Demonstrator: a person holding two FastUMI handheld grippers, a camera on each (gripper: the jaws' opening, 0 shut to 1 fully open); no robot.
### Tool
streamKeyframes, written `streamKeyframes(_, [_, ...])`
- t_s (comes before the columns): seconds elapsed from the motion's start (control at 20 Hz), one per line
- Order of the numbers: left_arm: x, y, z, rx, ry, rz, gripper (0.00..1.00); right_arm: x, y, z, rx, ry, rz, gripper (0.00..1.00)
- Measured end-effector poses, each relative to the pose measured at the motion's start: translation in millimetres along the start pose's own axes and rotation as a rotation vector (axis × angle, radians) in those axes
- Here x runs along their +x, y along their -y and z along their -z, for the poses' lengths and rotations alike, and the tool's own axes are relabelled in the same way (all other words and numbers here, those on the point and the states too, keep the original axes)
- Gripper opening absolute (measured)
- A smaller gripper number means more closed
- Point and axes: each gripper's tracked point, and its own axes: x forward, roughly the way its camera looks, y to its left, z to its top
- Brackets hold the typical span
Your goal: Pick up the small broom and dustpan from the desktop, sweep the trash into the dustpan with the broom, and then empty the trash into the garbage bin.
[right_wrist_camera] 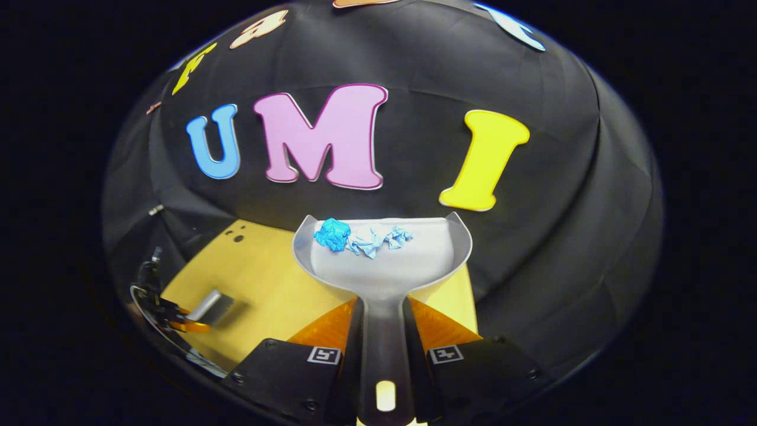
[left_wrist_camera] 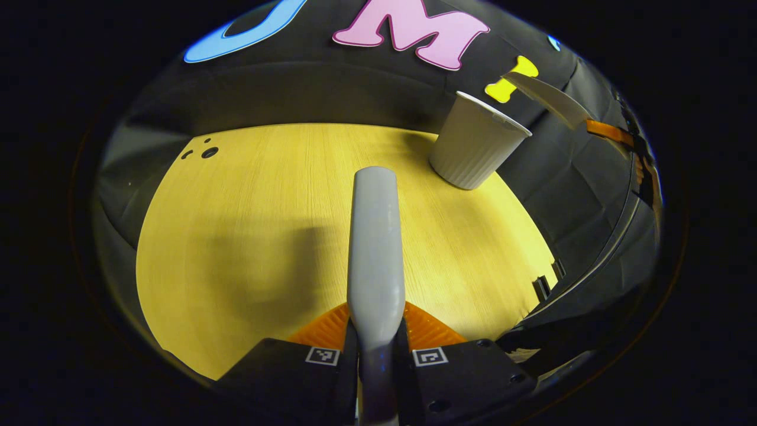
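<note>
In the left gripper view my left gripper is shut on the grey broom handle, which points forward over the wooden desktop. The white ribbed garbage bin stands at the desk's far right. Above and right of it hangs the tilted dustpan, held by the right gripper. In the right gripper view my right gripper is shut on the grey dustpan's handle; the dustpan is lifted and carries crumpled blue trash near its front lip. The left gripper with the broom shows low at the left.
Small dark holes mark the desktop's far left corner. The black cloth wall closes in the desk at the back and on the right. The desktop lies below the raised dustpan.
</note>
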Motion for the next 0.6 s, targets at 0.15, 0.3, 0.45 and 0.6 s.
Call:
streamKeyframes(0.15, [0.7, -6.6, 1.4, -0.034, 0.004, -0.007, 0.3, 37.3, 25.8, 0.7, -0.097, -0.003, 0.09, 0.39])
streamKeyframes(0.3, [-1.0, -17.9, 4.0, -0.071, 0.007, -0.024, 0.3, 71.3, 41.4, 10.4, -0.188, -0.029, 0.163, 0.39])
streamKeyframes(0.45, [-2.6, -29.2, 8.0, -0.117, 0.008, -0.042, 0.3, 91.8, 50.7, 10.9, -0.219, -0.021, 0.187, 0.39])
streamKeyframes(0.6, [-3.5, -38.7, 13.7, -0.148, 0.005, -0.056, 0.3, 117.9, 59.5, 11.6, -0.236, -0.026, 0.222, 0.32])
